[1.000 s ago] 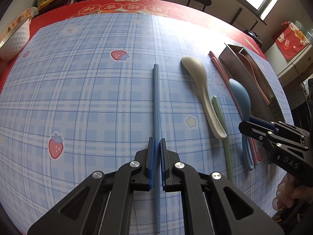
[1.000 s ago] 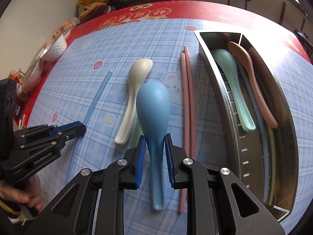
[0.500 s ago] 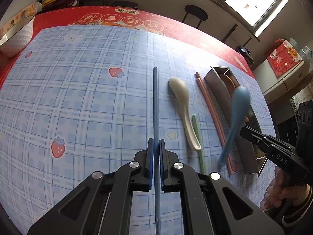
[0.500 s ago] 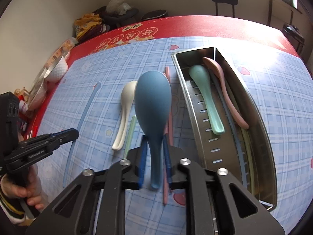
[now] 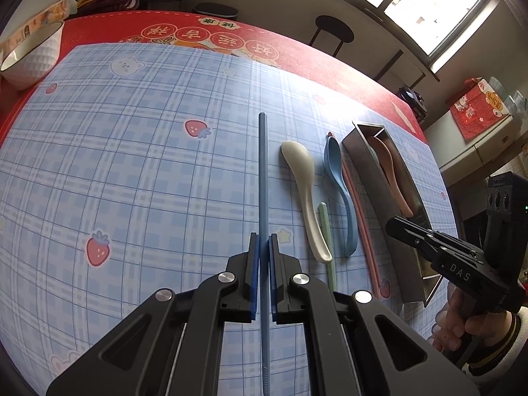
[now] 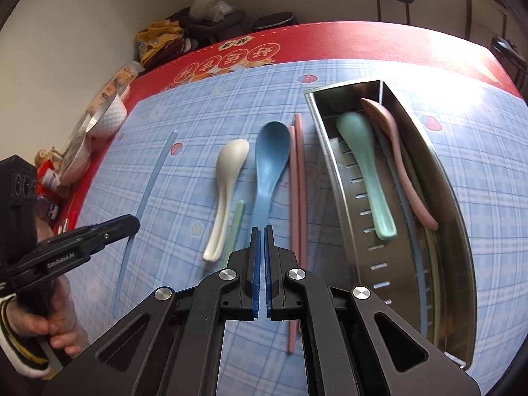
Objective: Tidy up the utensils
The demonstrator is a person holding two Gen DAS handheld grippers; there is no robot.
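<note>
We see the utensils in a row across the mat, from the right wrist view

At the right of the frame the tray point(image 6: 343, 87) holds an inner spoon point(image 6: 366, 171) with an outer spoon point(image 6: 399, 161) to its right. Just left of the tray lies a chopstick pair point(image 6: 298, 198), then the middle spoon point(image 6: 269, 165), a short chopstick point(image 6: 236, 227) and the far spoon point(image 6: 227, 178). Well apart at the left, a lone chopstick point(image 6: 148, 204) sits in the left gripper point(image 6: 132, 222). The bowl point(image 6: 110, 115) stands upper left, off the mat point(image 6: 198, 105).

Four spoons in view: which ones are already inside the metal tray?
The mint-green spoon and the pink spoon lie inside the metal tray. The blue spoon and cream spoon lie outside on the tablecloth.
</note>
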